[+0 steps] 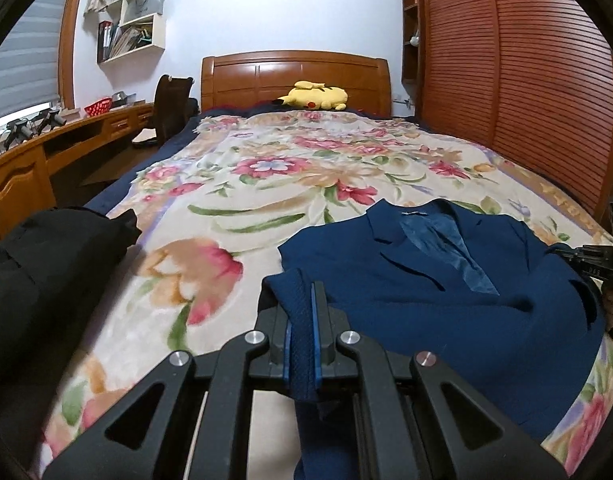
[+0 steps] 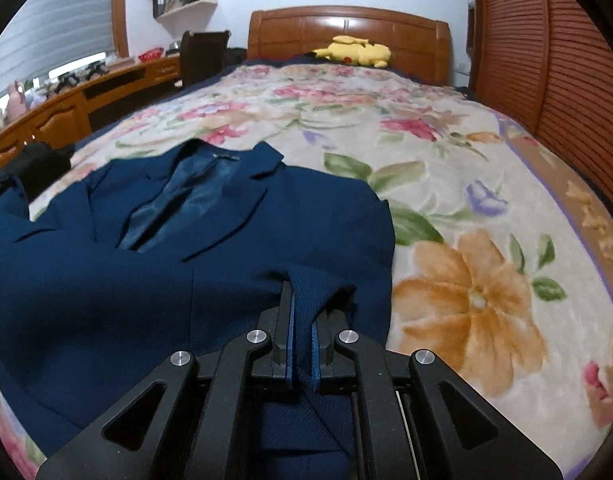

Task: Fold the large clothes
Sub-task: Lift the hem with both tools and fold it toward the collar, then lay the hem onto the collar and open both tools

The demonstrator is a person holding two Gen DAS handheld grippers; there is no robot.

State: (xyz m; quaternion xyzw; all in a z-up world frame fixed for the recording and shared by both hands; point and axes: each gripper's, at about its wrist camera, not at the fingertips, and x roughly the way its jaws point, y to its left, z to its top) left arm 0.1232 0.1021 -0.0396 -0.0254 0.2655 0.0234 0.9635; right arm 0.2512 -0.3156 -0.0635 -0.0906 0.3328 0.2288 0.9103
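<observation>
Pinching the hem of the blue blazer (image 1: 446, 280), left gripper (image 1: 302, 320) and right gripper (image 2: 302, 316) both clamp woven cloth. Blazer lies face up ahead, satin lining showing, collar farthest. Best keep both corners level and taut when folding. Beyond: fleecy floral blanket (image 2: 466, 160).

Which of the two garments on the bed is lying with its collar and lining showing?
The blue jacket, spread front-up on the floral blanket with lapels open; the black garment at the bed's left edge is just a bunched heap.
</observation>
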